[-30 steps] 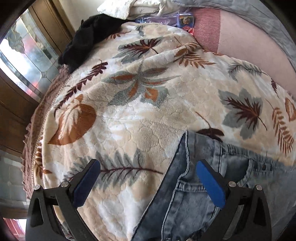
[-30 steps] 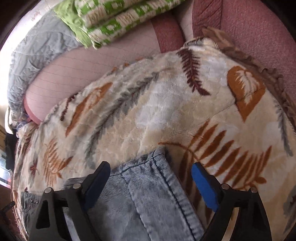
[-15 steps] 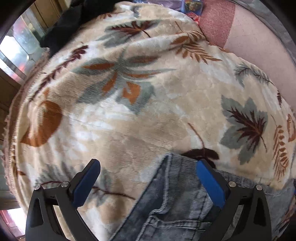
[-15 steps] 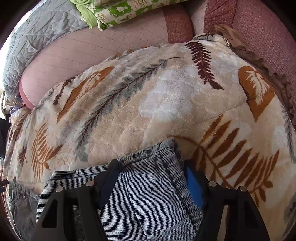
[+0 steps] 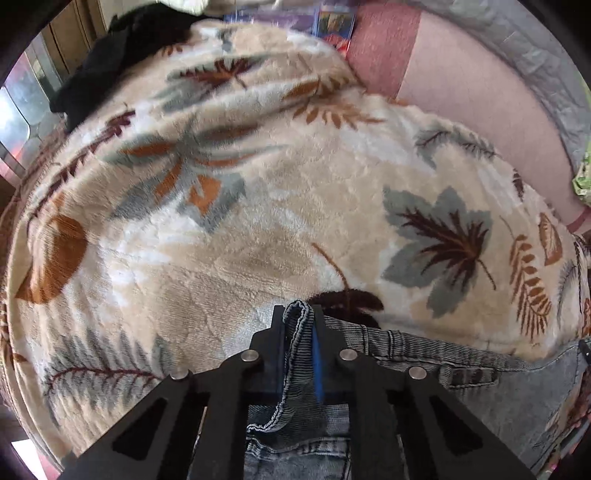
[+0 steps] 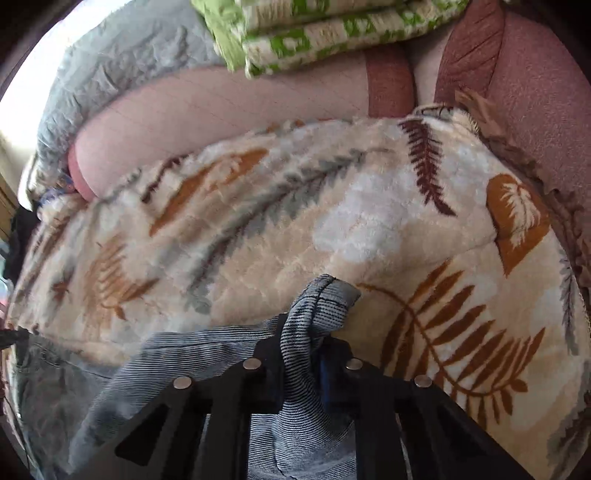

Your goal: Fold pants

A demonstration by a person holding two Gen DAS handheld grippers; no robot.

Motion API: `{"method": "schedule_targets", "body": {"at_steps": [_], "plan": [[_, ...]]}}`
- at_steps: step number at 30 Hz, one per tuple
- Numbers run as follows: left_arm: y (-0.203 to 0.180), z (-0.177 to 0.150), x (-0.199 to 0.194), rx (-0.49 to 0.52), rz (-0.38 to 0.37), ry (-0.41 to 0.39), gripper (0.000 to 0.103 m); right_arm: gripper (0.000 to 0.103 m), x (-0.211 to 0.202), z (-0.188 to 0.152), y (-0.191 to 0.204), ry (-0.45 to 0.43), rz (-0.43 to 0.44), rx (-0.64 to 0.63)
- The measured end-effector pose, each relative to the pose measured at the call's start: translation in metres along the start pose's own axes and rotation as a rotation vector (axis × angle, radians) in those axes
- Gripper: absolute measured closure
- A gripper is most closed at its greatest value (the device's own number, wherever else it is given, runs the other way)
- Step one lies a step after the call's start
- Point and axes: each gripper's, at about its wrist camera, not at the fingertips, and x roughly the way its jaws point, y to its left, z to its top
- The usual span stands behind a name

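Note:
Grey-blue denim pants (image 5: 424, 354) lie on a cream blanket with a leaf print (image 5: 258, 229). My left gripper (image 5: 298, 325) is shut on the waistband corner of the pants, which bunches up between the blue pads. In the right wrist view the pants (image 6: 177, 362) spread to the left, and my right gripper (image 6: 306, 332) is shut on the leg hem, whose folded end (image 6: 325, 299) sticks out past the fingertips. The cloth under both grippers is hidden.
A black garment (image 5: 110, 59) lies at the blanket's far left edge. A pink sheet (image 6: 221, 107), a grey quilt (image 6: 122, 62) and a green-and-white folded blanket (image 6: 325, 33) lie beyond. Packets (image 5: 332, 22) sit at the far end. The blanket's frilled edge (image 6: 517, 155) runs on the right.
Both grippers went from open around the denim to shut on it: the left on the waistband corner, the right on the leg hem. The cloth now bunches up between the pads.

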Motion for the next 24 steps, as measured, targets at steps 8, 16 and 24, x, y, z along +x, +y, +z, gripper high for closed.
{"method": "schedule_targets", "body": {"at_steps": [8, 16, 24], "plan": [[0.027, -0.016, -0.101, -0.086, -0.149, -0.222, 0.091, 0.091, -0.079, -0.005, -0.035, -0.165, 0.171, 0.148], [0.042, -0.112, -0.164, -0.014, -0.170, -0.372, 0.091, 0.091, -0.129, -0.062, -0.043, -0.216, 0.222, 0.071], [0.072, -0.238, -0.161, 0.051, -0.077, -0.303, 0.091, 0.086, -0.170, -0.173, -0.063, -0.080, 0.255, -0.123]]}}
